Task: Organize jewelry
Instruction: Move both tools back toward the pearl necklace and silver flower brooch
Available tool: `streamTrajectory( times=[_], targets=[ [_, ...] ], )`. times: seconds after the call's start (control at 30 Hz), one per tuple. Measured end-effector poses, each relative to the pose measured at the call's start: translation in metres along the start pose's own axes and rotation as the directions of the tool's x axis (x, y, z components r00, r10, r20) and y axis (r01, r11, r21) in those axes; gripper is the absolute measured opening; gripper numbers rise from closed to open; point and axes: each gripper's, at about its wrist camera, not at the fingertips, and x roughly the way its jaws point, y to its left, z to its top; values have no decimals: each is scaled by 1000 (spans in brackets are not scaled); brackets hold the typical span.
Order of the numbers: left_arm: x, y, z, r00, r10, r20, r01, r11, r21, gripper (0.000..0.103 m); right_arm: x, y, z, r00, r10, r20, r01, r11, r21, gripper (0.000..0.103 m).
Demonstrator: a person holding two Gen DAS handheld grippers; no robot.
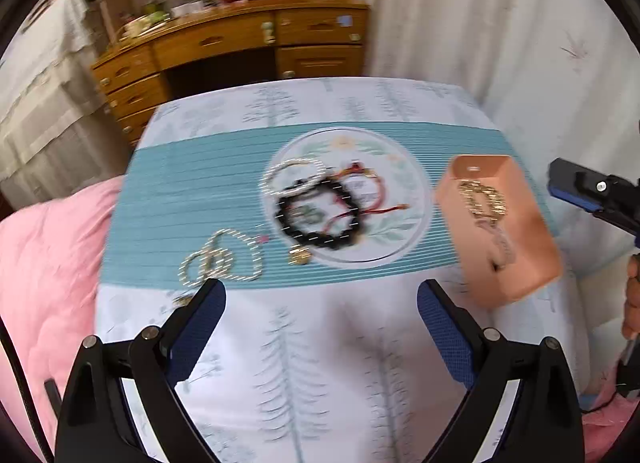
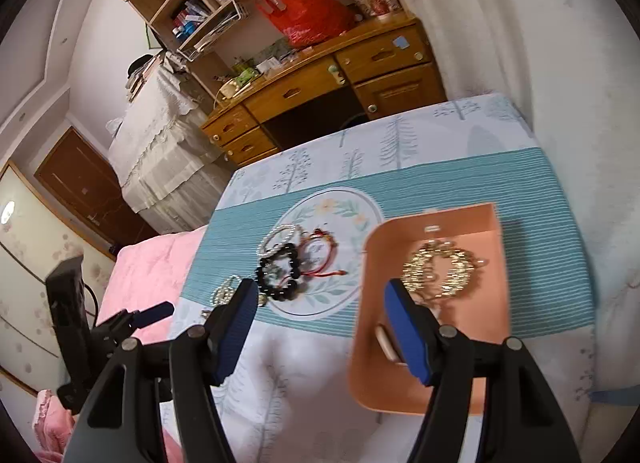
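Note:
A peach box [image 1: 500, 231] [image 2: 436, 303] stands at the table's right and holds a gold chain bracelet [image 1: 482, 199] [image 2: 442, 273]. On the cloth's round motif lie a black bead bracelet [image 1: 316, 215] [image 2: 280, 273], a pearl bracelet [image 1: 294, 179] [image 2: 278, 239] and a red cord bracelet [image 1: 372, 195] [image 2: 320, 253]. A gold chain necklace [image 1: 220, 259] [image 2: 224, 291] lies further left. My left gripper [image 1: 320, 303] is open, hovering near the necklace. My right gripper [image 2: 320, 311] is open above the box's near left corner; it also shows in the left wrist view [image 1: 592, 195].
The small table has a white and teal cloth [image 1: 320, 363] [image 2: 304, 363]. A pink quilt [image 1: 44, 283] lies at its left. A wooden desk [image 1: 224, 47] [image 2: 320, 91] stands behind, white curtains [image 1: 500, 23] to the right.

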Motion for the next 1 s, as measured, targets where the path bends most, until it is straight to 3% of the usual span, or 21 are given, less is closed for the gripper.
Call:
streamTrajectory(
  times=[0.3, 0.53, 0.6, 0.73, 0.87, 1.0],
  targets=[
    [2, 42, -25, 994, 107, -13, -108, 993, -57, 96, 29, 41, 6, 997, 70, -33, -72, 996, -48, 66],
    [-2, 59, -48, 976, 201, 87, -203, 979, 18, 96, 60, 65, -1, 990, 86, -115, -91, 995, -41, 66],
    [-1, 63, -51, 977, 191, 94, -193, 981, 15, 96, 65, 75, -3, 986, 100, -132, -108, 992, -58, 66],
    [8, 85, -58, 993, 90, 76, -86, 995, -54, 96, 81, 87, -3, 981, 103, -165, -110, 993, -37, 66],
    [20, 104, -63, 995, 75, 66, -67, 991, -116, 96, 108, 106, 1, 967, 130, -221, -142, 989, -39, 66],
    [35, 117, -68, 996, 60, 66, -50, 988, -147, 96, 143, 126, 2, 939, 159, -305, -182, 982, -48, 66]
  ],
)
